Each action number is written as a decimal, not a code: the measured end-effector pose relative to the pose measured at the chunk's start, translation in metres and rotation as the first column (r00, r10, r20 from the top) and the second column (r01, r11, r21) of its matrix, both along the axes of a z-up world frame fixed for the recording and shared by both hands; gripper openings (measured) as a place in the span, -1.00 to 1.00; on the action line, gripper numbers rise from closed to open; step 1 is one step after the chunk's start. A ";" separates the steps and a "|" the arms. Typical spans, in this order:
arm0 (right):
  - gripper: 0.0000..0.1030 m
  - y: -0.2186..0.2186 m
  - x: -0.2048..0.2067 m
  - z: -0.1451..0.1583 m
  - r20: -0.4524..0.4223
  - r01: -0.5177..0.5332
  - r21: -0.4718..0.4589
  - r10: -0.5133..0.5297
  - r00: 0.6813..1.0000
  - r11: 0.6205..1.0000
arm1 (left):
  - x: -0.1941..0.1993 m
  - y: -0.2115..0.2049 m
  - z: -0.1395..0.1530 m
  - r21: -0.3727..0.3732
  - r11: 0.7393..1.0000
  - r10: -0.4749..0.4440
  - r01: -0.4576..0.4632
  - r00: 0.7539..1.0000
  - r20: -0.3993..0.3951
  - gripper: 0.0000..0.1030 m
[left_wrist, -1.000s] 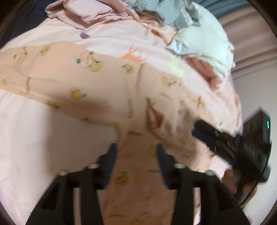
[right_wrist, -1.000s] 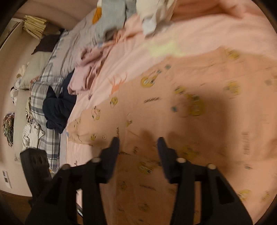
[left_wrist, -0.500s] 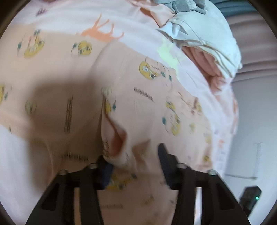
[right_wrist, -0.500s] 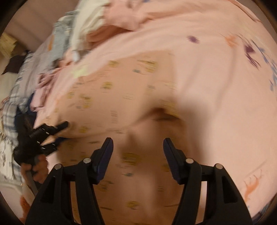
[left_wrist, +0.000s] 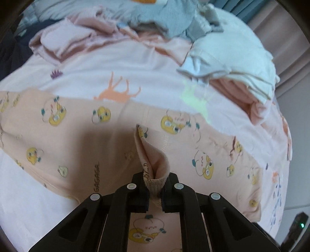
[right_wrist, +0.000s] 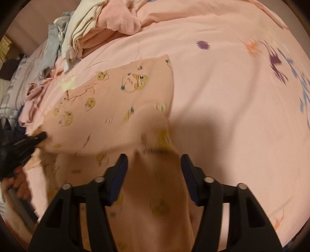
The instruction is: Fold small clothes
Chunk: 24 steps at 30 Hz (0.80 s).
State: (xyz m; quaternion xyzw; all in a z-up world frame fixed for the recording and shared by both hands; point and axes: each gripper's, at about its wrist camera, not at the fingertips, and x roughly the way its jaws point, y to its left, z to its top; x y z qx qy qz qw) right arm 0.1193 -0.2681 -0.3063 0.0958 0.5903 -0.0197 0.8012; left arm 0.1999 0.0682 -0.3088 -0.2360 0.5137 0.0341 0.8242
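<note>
A peach garment with yellow cartoon prints (left_wrist: 81,135) lies spread on the pink bed sheet (left_wrist: 126,69). My left gripper (left_wrist: 155,192) is shut on a ribbed cuff of this garment (left_wrist: 155,184), which stands up in a fold between the fingers. In the right wrist view the same garment (right_wrist: 116,108) lies across the sheet, and the left gripper (right_wrist: 38,138) shows at the left edge pinching it. My right gripper (right_wrist: 154,174) is open, its fingers on either side of a narrow leg of the garment (right_wrist: 155,193) just below it.
A heap of other clothes lies at the far side: pink pieces (left_wrist: 64,40), a grey piece (left_wrist: 164,17), white folded cloth (left_wrist: 232,56). In the right wrist view this heap (right_wrist: 81,33) sits at the upper left. The sheet with animal prints (right_wrist: 242,97) stretches to the right.
My left gripper has closed on the garment's cuff. My right gripper has swung over the garment and now straddles its leg, still open.
</note>
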 end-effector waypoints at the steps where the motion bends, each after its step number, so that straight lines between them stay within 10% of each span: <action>1: -0.85 0.001 0.006 -0.007 -0.013 0.016 -0.070 -0.017 1.000 0.997 | -0.001 0.002 0.003 0.019 1.000 0.005 -0.006 1.000 0.013 -0.83; 5: -0.85 -0.019 0.003 -0.006 0.034 0.118 0.059 -0.120 0.992 0.991 | 0.003 0.003 0.003 0.097 0.995 -0.008 0.007 1.000 0.018 -0.83; 24: -0.94 -0.031 -0.010 -0.017 -0.023 0.128 -0.008 -0.128 0.992 0.992 | -0.016 0.001 -0.020 0.120 0.991 -0.056 0.064 0.996 -0.071 -0.83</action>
